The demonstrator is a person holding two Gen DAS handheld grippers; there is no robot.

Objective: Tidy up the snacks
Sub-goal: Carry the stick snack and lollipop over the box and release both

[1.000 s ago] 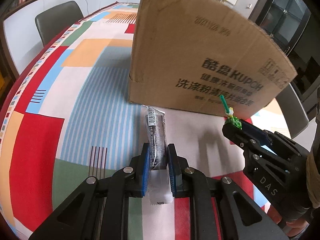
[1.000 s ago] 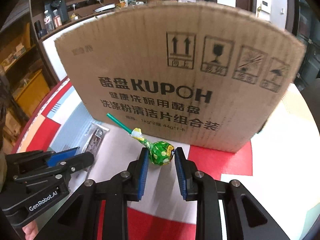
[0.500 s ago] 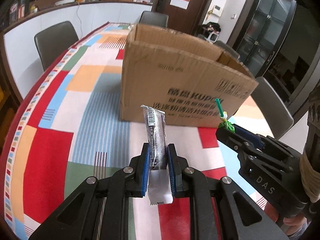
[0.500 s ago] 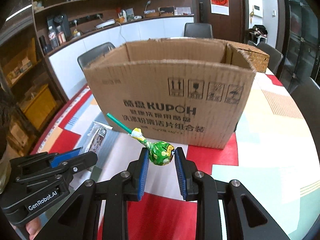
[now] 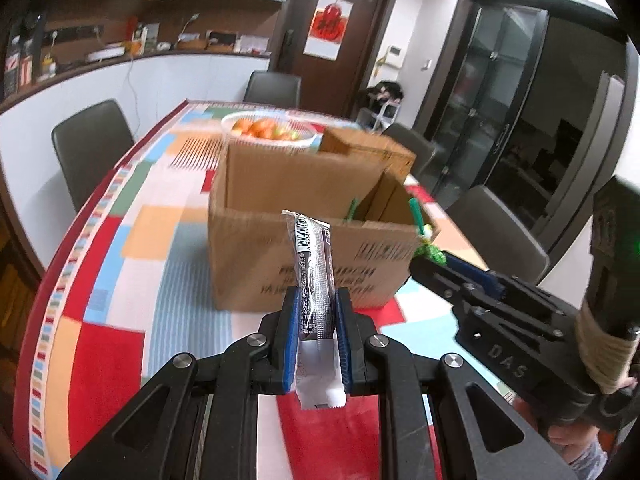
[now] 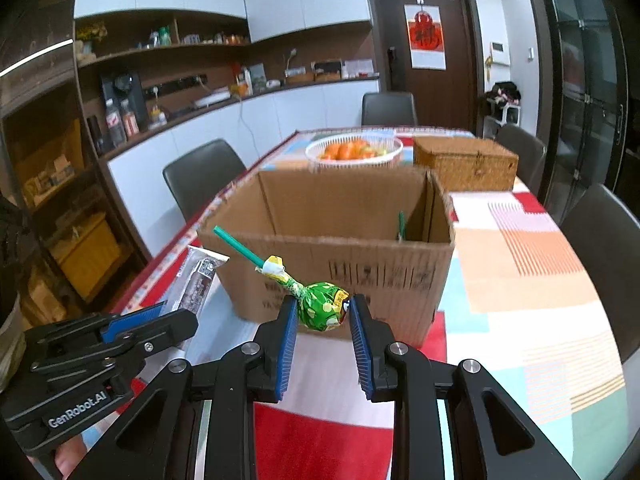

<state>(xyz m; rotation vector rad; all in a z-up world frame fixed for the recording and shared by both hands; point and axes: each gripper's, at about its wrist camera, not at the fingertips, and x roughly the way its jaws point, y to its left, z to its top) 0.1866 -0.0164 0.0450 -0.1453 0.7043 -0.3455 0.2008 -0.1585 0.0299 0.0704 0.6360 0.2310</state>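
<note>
the left tool (image 5: 316, 320) is gripping a snack packet (image 5: 314, 276), the right tool (image 6: 323, 320) a lollipop (image 6: 322, 309), both for the box (image 6: 340, 240) ahead.

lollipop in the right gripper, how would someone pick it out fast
Find the open cardboard box on the colourful tablecloth. In front of its near wall, the right gripper pinches a lollipop: green spotted wrapper, teal stick; its neighbour is a flat silver packet.
</note>
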